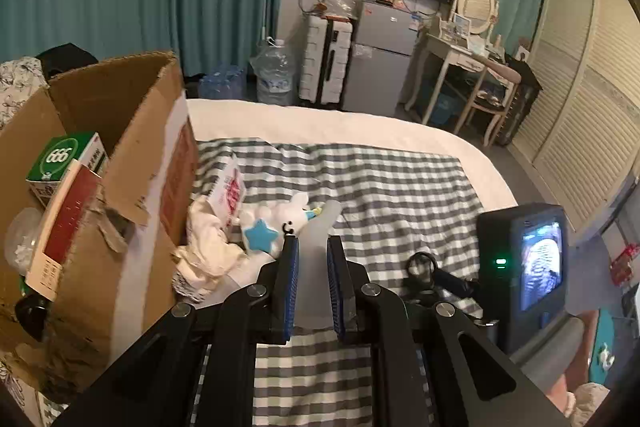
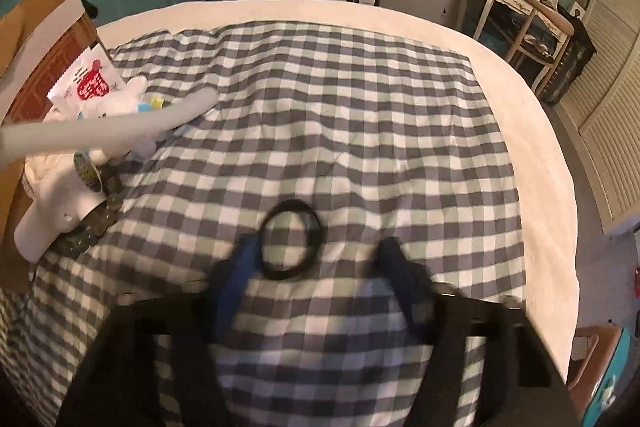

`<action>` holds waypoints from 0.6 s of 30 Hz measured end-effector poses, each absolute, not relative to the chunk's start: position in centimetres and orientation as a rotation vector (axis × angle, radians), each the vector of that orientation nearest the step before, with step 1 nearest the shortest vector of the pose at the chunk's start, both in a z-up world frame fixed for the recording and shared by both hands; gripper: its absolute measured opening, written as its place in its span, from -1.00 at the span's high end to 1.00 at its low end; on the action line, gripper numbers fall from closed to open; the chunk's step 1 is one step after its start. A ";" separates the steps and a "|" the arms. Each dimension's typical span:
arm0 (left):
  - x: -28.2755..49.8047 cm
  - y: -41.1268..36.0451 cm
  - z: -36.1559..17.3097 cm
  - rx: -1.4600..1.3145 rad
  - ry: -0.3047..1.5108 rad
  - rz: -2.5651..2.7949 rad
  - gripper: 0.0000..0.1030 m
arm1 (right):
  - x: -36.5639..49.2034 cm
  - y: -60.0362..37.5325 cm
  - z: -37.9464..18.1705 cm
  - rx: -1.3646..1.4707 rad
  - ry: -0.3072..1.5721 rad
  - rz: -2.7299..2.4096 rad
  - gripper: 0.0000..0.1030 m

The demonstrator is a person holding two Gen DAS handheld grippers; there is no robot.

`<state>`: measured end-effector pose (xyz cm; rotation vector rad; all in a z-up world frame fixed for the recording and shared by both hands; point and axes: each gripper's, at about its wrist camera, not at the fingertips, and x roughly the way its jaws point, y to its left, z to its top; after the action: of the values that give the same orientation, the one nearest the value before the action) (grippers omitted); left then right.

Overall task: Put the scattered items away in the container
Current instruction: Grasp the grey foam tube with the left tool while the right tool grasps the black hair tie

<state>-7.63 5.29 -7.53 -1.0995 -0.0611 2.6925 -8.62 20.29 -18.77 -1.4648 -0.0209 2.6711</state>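
My left gripper is shut on a pale translucent tube, held above the bed; the same tube crosses the left of the right wrist view. The open cardboard box stands to its left and holds a green carton and a red-and-white box. A black ring lies on the checked blanket. My right gripper hangs just over it, blurred, with its jaws apart. The left finger overlaps the ring's edge and no pad presses on it.
Beside the box lie a red-and-white packet, a white plush with a blue star, a crumpled white cloth, a white object and dark beads. A fridge, suitcase and dressing table stand beyond the bed.
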 end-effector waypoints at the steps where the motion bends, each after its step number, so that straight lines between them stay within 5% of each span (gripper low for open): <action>1: -7.7 5.2 -7.5 -1.100 -0.065 2.692 0.73 | -8.6 20.4 -18.6 -1.470 -0.001 2.673 0.61; 4: -7.7 4.9 -7.4 -1.109 -0.076 2.696 0.73 | -8.4 20.8 -17.7 -1.483 0.045 2.682 0.86; 14: -5.8 3.1 -3.2 -0.993 -0.133 2.703 0.74 | -4.6 21.9 -9.3 -1.232 0.239 2.798 0.89; 18: -4.6 2.3 -1.2 -0.942 -0.140 2.718 0.91 | -3.5 22.5 -7.0 -1.189 0.301 2.823 0.89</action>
<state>-4.57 2.28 -1.19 -0.9420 -0.1399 2.7181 -3.51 22.49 -6.96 -1.1888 0.3011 2.8229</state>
